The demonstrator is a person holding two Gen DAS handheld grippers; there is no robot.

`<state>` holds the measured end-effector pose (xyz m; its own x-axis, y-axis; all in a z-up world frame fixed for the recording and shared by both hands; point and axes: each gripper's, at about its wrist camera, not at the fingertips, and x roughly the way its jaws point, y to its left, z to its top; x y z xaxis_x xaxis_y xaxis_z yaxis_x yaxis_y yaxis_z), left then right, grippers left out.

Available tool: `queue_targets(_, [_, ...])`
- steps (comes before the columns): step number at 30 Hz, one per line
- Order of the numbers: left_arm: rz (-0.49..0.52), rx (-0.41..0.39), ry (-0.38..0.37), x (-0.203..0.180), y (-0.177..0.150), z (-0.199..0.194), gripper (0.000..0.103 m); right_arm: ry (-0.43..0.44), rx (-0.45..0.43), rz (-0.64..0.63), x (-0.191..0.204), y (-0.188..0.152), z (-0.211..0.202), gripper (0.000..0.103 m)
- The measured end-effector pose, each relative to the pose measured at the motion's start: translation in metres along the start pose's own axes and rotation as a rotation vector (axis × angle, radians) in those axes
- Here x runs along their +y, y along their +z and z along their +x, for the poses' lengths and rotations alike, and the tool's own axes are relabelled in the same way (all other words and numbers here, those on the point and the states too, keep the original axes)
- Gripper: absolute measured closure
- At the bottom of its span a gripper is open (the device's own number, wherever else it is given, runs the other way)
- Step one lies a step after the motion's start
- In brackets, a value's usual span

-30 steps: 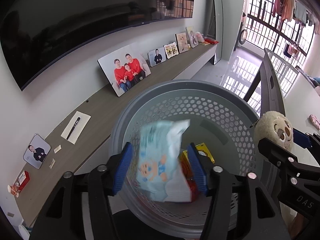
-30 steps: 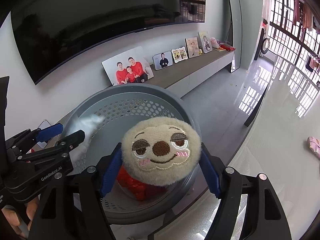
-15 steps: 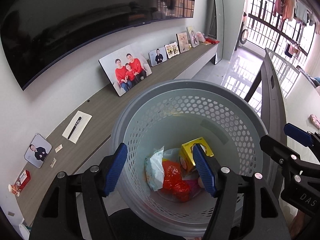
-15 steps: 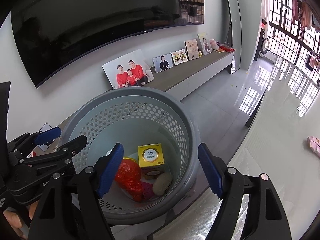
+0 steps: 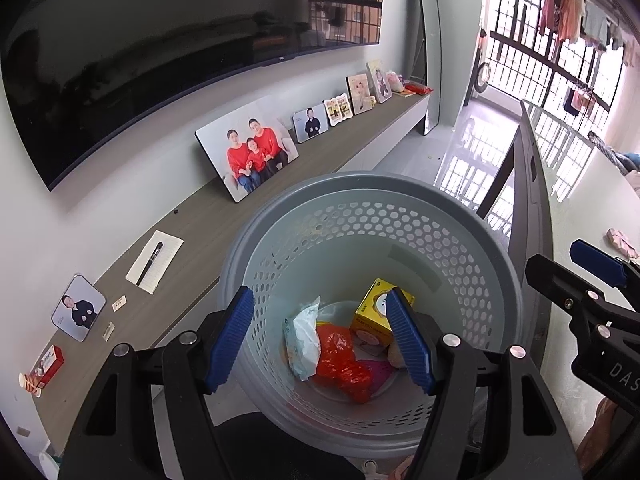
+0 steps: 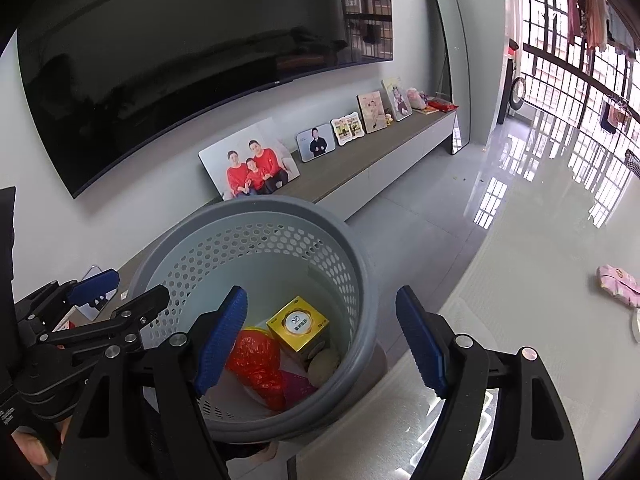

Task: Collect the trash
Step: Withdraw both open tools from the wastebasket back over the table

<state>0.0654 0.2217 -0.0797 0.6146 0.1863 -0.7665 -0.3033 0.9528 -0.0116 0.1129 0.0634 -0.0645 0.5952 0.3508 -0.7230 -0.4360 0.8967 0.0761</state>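
1. The bin [image 5: 496, 264] is a grey plastic basket with a wall of small holes. It stands on the floor just in front of the shelf [image 5: 208, 232], directly under both grippers.
2. At the bottom of the bin lies the trash, all close together: a pale blue-white packet [image 5: 304, 334] on the left, a crumpled red bag [image 5: 340, 364] in the middle, a yellow box [image 5: 370, 316] on the right, a beige plush toy [image 6: 323, 364] just beside the box, and something pink [image 6: 298, 386] under the red bag.
3. The box has a round white label on top with small characters; they are too small to read.
4. The left gripper [image 5: 320, 340] hangs over the bin. Its blue pads are spread and are opening wider, with nothing between them.
5. The right gripper [image 6: 320, 340] is also over the bin, near its right rim. Its pads are spread and empty.
6. On the body of the right gripper, in the left camera, the letters "DAS" [image 5: 620, 374] can be read; the rest is cut off.
7. On the shelf there is a row of photos [image 5: 248, 148], a notepad [image 5: 154, 262] with a black pen [image 5: 150, 264] lying on it, and a small red box [image 5: 47, 364] at the left end.
8. Above the shelf a dark TV [image 5: 160, 52] is fixed on the wall.
9. A small pink thing [image 6: 618, 290] lies on the pale surface at the right, well apart from the bin.
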Motion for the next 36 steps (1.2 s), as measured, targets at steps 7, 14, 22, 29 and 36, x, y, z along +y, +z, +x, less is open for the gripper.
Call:
queue_targets(7, [0.041, -0.026, -0.032, -0.018, 0.001, -0.017, 0.033, -0.044, -0.032, 0.064, -0.030, -0.008, -0.027, 0.029])
queue_targets(14, [0.081, -0.045, -0.083, -0.051, 0.004, -0.029, 0.031, -0.139, -0.035, 0.151, -0.082, -0.028, -0.055, 0.029])
queue_targets(22, [0.144, -0.041, -0.142, -0.106, 0.000, -0.036, 0.031, -0.263, -0.040, 0.247, -0.149, -0.052, -0.085, 0.029])
queue_targets(29, [0.196, -0.041, -0.190, -0.156, -0.003, -0.045, 0.029, -0.330, -0.059, 0.325, -0.208, -0.075, -0.114, 0.029])
queue_targets(36, [0.239, -0.034, -0.229, -0.202, -0.008, -0.050, 0.025, -0.375, -0.049, 0.374, -0.264, -0.088, -0.124, 0.029])
